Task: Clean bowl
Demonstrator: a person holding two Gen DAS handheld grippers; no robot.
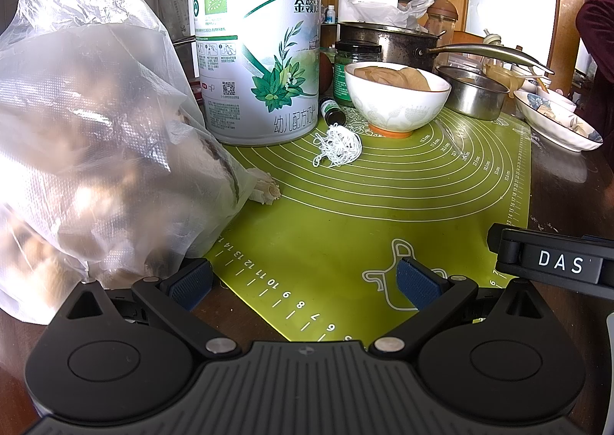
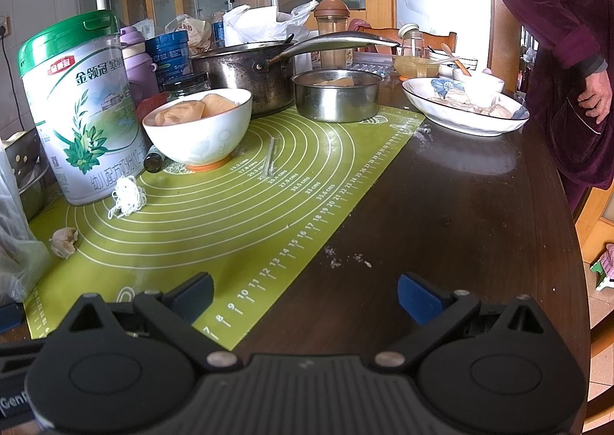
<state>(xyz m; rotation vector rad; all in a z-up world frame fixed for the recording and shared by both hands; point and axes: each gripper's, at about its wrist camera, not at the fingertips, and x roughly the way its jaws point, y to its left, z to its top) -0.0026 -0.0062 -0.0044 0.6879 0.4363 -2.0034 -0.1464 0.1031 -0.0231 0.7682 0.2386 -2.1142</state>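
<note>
The white bowl [image 2: 197, 126] stands on the green mat [image 2: 238, 228] beside the formula tin [image 2: 78, 109], still holding tan wrappers [image 2: 195, 109], so empty it first. Your left gripper [image 1: 303, 283] and right gripper [image 2: 305, 299] both gape wide, holding nothing, well short of it. Approach the rim squarely; mind the string [image 2: 126, 197] and the dark little bottle [image 2: 153, 162] touching its base

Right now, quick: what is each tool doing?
Left tool: open, holding nothing.
Right tool: open, holding nothing.
</note>
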